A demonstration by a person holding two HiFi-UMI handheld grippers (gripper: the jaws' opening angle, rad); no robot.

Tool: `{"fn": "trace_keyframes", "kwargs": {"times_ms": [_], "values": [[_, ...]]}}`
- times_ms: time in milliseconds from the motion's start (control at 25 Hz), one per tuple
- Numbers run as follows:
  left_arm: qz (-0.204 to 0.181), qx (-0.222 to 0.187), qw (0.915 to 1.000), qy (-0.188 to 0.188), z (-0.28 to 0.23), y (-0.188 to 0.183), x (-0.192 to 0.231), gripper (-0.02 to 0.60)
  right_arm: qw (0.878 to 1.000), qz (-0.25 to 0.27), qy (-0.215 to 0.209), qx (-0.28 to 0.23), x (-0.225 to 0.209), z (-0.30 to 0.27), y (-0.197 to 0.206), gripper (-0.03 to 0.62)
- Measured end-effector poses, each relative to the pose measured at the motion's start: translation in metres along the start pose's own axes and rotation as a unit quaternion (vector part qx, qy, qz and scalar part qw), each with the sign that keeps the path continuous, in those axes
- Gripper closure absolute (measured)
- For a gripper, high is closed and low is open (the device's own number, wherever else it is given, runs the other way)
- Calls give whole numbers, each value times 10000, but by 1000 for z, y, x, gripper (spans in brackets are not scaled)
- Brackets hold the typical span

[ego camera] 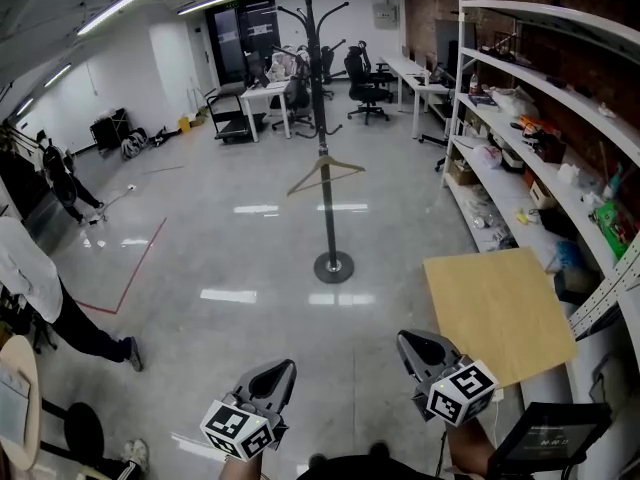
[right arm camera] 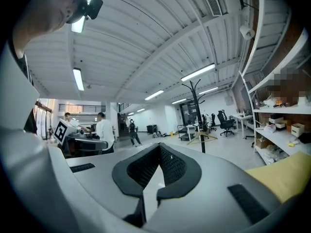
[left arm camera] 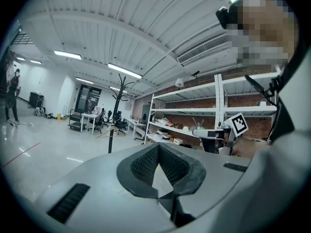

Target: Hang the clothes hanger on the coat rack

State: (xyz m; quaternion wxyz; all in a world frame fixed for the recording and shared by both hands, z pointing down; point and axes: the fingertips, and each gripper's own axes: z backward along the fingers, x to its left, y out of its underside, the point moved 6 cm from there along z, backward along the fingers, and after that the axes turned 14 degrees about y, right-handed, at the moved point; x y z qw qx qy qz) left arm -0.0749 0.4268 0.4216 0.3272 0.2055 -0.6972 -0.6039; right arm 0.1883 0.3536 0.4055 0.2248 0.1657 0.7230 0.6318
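A black coat rack (ego camera: 325,128) stands on the grey floor in the middle of the room. A wooden clothes hanger (ego camera: 326,173) hangs on it about halfway up the pole. The rack (left arm camera: 118,89) with the hanger (left arm camera: 108,133) shows far off in the left gripper view; in the right gripper view the rack (right arm camera: 196,101) and hanger (right arm camera: 202,138) are distant too. My left gripper (ego camera: 281,369) and right gripper (ego camera: 409,341) are low in the head view, well short of the rack. Both are shut with nothing between the jaws. Each gripper view shows its own closed jaws, left gripper (left arm camera: 158,149) and right gripper (right arm camera: 159,147).
A tan board (ego camera: 495,313) lies at my right, beside long white shelving (ego camera: 545,118) full of items. A person (ego camera: 40,293) stands at the left edge. Desks and office chairs (ego camera: 300,93) fill the back of the room. A dark screen (ego camera: 550,433) sits at the bottom right.
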Motion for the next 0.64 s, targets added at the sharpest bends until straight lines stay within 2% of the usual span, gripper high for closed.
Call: {"fn": "trace_keyframes", "kwargs": {"times_ms": [400, 640], "values": [[-5, -56, 9999, 125, 10, -1, 0, 583, 9998, 181, 66, -39, 12, 3, -4, 589], [12, -87, 9999, 92, 1, 0, -5, 583, 9998, 169, 46, -70, -1, 5, -3, 589]]}}
